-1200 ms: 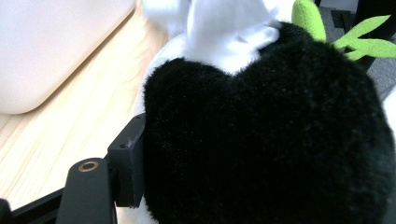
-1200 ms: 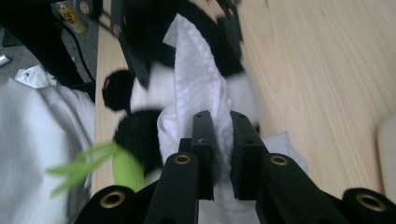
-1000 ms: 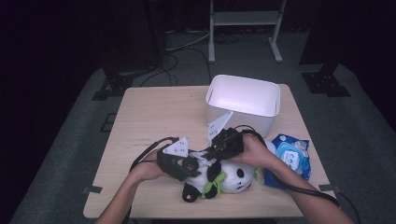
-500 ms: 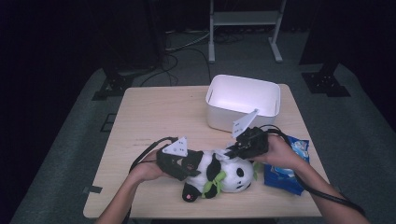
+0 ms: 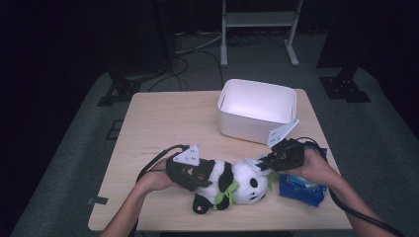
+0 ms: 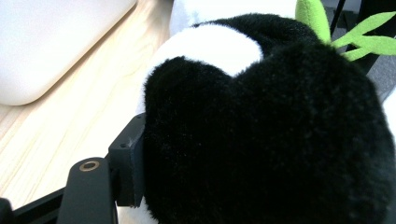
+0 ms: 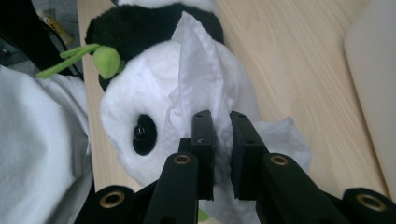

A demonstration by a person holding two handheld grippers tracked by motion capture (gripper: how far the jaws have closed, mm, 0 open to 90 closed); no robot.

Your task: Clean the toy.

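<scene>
Since the earlier frames the right gripper (image 5: 267, 162) had travelled from the panda's middle toward the table's right edge, arriving at the toy's head with a white wipe (image 7: 198, 70) pinched in its nearly closed jaws; the left gripper (image 5: 190, 173) had not shifted.

At the left, the left gripper was clamped on the black hind part of the plush panda (image 5: 230, 181), jaws part closed and sunk into the fur. The panda lay on its side near the front edge of the table (image 5: 163, 123), head to the right.

In my judgement the step in hand was wiping the head. To do it well, the left grip should stay firm while the wipe is drawn in short strokes across the white fur, clear of the green leaf (image 7: 105, 60).

Behind the head stood a white bin (image 5: 257, 111), close enough to crowd the right gripper. A blue wipes packet (image 5: 304, 190) lay under the right hand.
</scene>
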